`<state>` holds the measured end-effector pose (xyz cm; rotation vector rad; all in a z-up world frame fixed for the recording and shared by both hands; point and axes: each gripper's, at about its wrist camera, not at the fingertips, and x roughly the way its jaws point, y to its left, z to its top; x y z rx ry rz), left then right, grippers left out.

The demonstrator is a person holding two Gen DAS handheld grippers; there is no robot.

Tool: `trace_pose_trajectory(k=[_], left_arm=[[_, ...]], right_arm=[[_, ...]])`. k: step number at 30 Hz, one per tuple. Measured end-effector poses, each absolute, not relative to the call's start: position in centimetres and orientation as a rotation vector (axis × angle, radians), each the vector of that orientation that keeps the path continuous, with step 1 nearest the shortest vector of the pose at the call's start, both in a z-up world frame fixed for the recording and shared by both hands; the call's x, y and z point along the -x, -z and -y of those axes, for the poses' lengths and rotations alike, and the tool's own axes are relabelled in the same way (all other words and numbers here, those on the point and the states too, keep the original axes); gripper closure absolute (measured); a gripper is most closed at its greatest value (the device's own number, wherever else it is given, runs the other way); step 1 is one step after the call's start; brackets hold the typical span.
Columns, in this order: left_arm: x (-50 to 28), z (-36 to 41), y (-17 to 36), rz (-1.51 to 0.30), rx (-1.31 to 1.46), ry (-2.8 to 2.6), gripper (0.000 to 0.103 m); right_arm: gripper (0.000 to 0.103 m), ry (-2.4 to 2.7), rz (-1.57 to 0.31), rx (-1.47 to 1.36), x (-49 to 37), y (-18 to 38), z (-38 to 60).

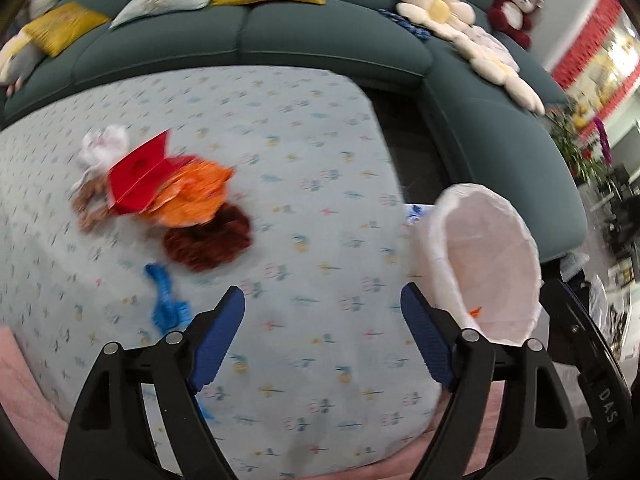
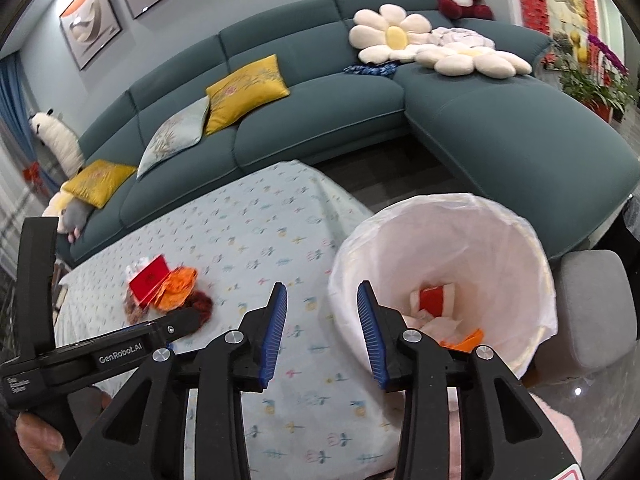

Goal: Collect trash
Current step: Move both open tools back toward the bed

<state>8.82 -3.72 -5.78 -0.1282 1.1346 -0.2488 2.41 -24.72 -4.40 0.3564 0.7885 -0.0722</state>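
Right wrist view: we see a white-lined bin (image 2: 444,280) at the table's (image 2: 248,216) right edge, holding a red card (image 2: 434,298), white paper (image 2: 440,325) and an orange scrap (image 2: 466,340). A pile of trash (image 1: 160,184) lies towards the table's left edge. Our left gripper (image 1: 322,336) and right gripper (image 2: 322,332) both hover with fingers spread, holding nothing.

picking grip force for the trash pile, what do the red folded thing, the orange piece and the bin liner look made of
Red folded thing: looks like stiff card or thick paper, matte, with a sharp crease and flat faces.
Orange piece: probably thin crinkled paper or wrapper, heavily wrinkled; blur leaves it open.
Bin liner: thin white translucent plastic film, creased and draped over the rim.
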Motion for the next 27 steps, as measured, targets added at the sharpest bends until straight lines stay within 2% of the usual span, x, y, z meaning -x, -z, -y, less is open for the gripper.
trace_pose_trajectory(k=[23, 27], left_arm=[[-9.6, -5.1, 12.9, -1.243, 0.158, 0.104, 0.027], [-9.9, -5.9, 14.3, -1.274, 0.175, 0.107, 0.038]], right_arm=[[0.066, -0.024, -0.894, -0.269, -5.0, 6.5, 17.0], [0.066, -0.035, -0.915, -0.251, -5.5, 7.0, 15.8]])
